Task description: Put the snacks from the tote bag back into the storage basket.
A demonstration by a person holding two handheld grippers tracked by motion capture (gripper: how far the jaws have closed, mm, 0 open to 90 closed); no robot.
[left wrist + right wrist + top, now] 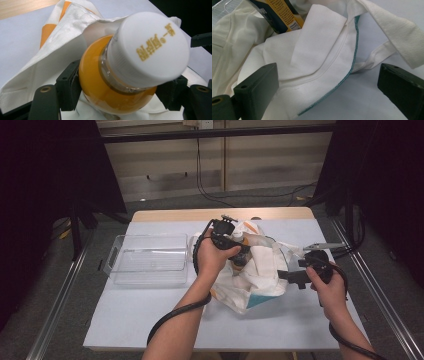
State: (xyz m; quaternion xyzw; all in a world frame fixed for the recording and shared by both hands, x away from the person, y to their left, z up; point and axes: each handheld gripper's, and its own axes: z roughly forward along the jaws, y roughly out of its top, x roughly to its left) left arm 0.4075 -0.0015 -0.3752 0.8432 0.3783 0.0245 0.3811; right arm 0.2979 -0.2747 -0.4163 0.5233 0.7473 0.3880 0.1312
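Left gripper (pixel 117 97) has its two black jaws clamped on the shoulders of an orange juice bottle (pixel 100 87), one pad pressed to each side, the white cap (pixel 147 47) with gold lettering tipped toward the camera. From the high view the left gripper (pixel 235 251) sits over the middle of the table (pixel 150 320), holding the bottle (pixel 240 257) right at the mouth of a white cloth bag (pixel 260 270), which lies crumpled beneath and around it. Orange patches show on the bag's far side. Over on the right, the right gripper (pixel 289 276) has its jaws spread wide with nothing between them, hovering just beside the bag's right edge (pixel 317 65) with its teal stitching. A dark box with yellow print (pixel 278 15) pokes out of the bag. Left of the bag rests a clear plastic tray (pixel 150 257).
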